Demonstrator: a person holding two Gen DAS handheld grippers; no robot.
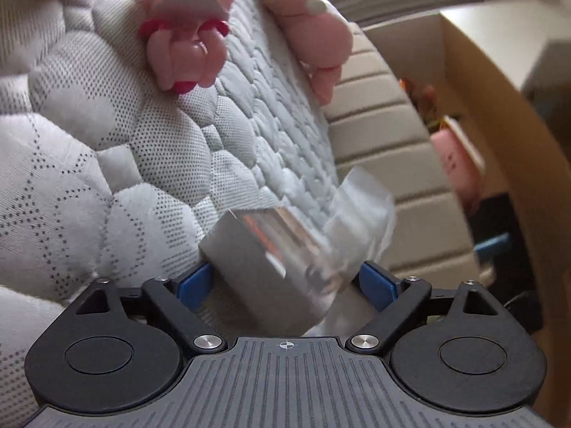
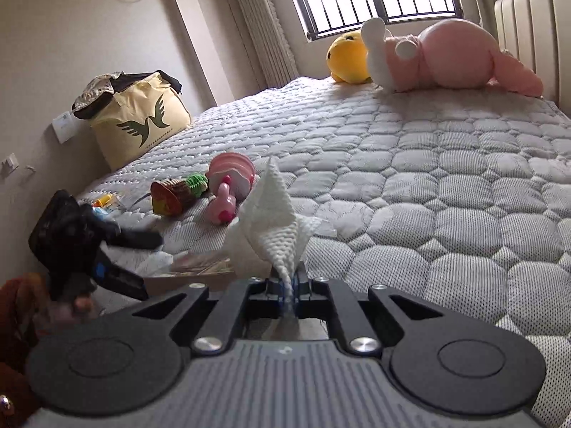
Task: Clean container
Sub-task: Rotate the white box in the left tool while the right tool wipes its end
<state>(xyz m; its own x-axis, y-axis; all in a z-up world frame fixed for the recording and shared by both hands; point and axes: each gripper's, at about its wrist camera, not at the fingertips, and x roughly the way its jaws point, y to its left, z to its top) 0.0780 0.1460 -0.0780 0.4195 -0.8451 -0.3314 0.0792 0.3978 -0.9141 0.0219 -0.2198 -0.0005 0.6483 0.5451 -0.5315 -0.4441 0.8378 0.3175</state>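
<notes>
Left gripper (image 1: 285, 280) clamps the clear container (image 1: 282, 249) above the mattress (image 1: 107, 142), right gripper (image 2: 285, 285) pinches a tissue (image 2: 271, 221); judged best: hold container steady, wipe inside corners.

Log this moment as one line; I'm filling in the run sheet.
left gripper: shut on clear container | right gripper: shut on white tissue | tissue not yet touching container | over mattress

The container (image 1: 285, 249) appears to be clear, glossy plastic with reflections along its edges. The tissue (image 2: 271, 221) is white paper with an embossed, dimpled texture. The mattress (image 2: 428, 178) is matt quilted cloth, finely dotted; the pink toy (image 1: 189, 35) looks like smooth, shiny plastic.
</notes>
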